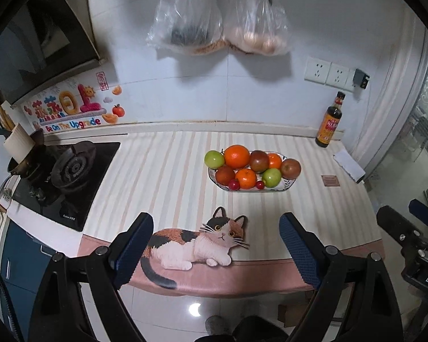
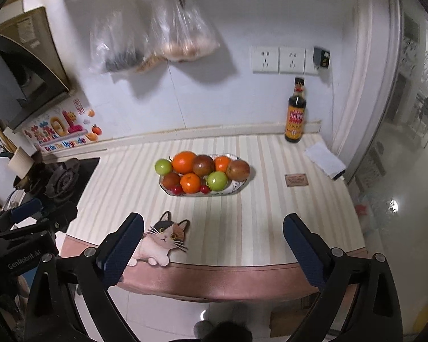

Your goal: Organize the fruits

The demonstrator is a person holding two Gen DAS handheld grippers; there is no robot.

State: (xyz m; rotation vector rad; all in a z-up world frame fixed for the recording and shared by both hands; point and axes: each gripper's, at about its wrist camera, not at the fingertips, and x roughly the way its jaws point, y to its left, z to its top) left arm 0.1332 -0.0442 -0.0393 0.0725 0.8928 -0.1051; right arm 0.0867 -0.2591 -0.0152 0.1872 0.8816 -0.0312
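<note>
An oval patterned plate (image 1: 287,184) (image 2: 236,185) on the striped counter holds a pile of fruit: oranges (image 1: 236,156) (image 2: 184,162), green apples (image 1: 214,159) (image 2: 217,180), reddish apples (image 1: 290,168) (image 2: 238,170) and small red cherries (image 1: 234,184) (image 2: 177,189). My left gripper (image 1: 215,245) is open and empty, held in front of the counter's near edge, well short of the plate. My right gripper (image 2: 214,245) is open and empty too, at the near edge. Each gripper shows at the side of the other's view.
A cat-shaped mat (image 1: 197,242) (image 2: 159,242) lies at the counter's front edge. A gas stove (image 1: 71,171) is at the left. A dark sauce bottle (image 1: 329,122) (image 2: 295,114) stands at the back right by a white packet (image 2: 325,161). Plastic bags (image 1: 214,28) hang on the wall.
</note>
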